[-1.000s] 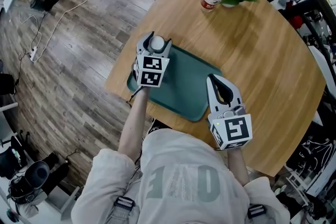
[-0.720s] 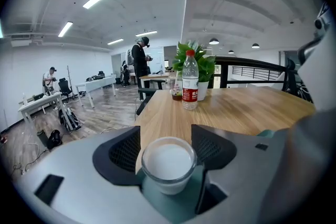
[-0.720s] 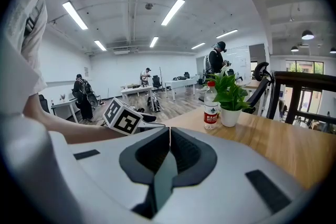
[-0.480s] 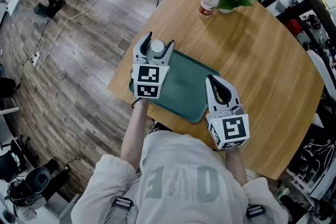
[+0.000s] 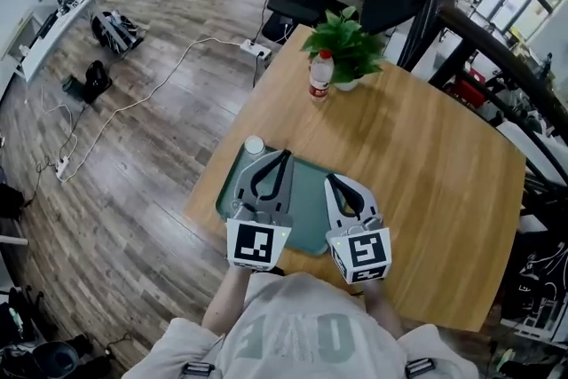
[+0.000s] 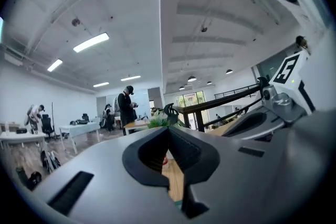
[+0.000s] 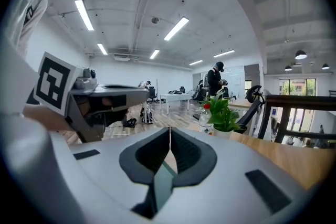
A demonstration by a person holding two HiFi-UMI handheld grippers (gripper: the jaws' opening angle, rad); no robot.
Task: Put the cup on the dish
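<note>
The cup (image 5: 255, 145) appears to stand on the green dish (image 5: 306, 195), so the task looks done; left tool (image 5: 286, 154) and right tool (image 5: 329, 178) are pressed together, empty.

Open-plan office: white desks (image 7: 176, 95), swivel chair (image 5: 306, 4), strip ceiling lights (image 7: 176, 28), power strip (image 5: 257, 50) on wood-plank floor (image 5: 160, 164).

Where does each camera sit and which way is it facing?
Head view: on the person's head, steeply down at table, green tray, cup; shows chest, left gripper, right gripper.
Left gripper view: on that gripper, level across the office over shut jaws; right gripper at right.
Right gripper view: on that gripper, likewise; left gripper at left.
Shared: all three show the potted plant.
</note>
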